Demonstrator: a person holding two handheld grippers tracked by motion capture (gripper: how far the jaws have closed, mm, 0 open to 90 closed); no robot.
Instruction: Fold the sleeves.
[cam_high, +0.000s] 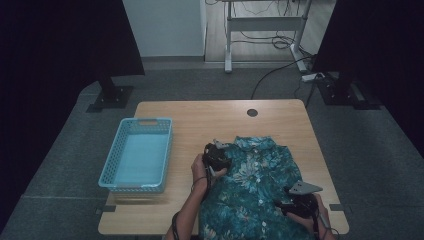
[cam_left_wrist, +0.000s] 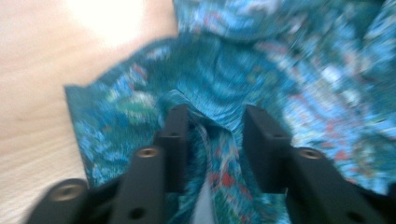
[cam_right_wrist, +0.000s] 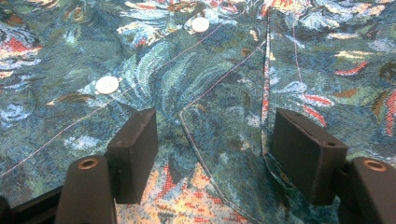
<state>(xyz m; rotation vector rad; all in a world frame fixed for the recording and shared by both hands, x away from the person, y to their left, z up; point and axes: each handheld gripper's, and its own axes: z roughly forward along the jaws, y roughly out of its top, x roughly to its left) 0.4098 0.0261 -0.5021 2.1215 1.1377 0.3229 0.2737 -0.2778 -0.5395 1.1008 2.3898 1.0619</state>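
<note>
A teal floral button-up shirt (cam_high: 255, 185) lies spread on the wooden table (cam_high: 200, 120), reaching down to the near edge. My left gripper (cam_high: 216, 159) rests at the shirt's upper left edge. In the left gripper view its jaws (cam_left_wrist: 215, 121) stand apart with a raised fold of the shirt (cam_left_wrist: 224, 70) loose between them. My right gripper (cam_high: 299, 202) sits on the shirt's lower right part. Its jaws (cam_right_wrist: 219, 135) are spread wide over flat fabric (cam_right_wrist: 163, 70) near the placket, with two white buttons (cam_right_wrist: 107, 85) beyond them and nothing held.
A light blue plastic basket (cam_high: 112, 165) stands at the table's left side, nothing visible inside. A round cable hole (cam_high: 252, 112) is near the far edge. Dark panels on stands flank the table, and a desk frame with cables stands behind.
</note>
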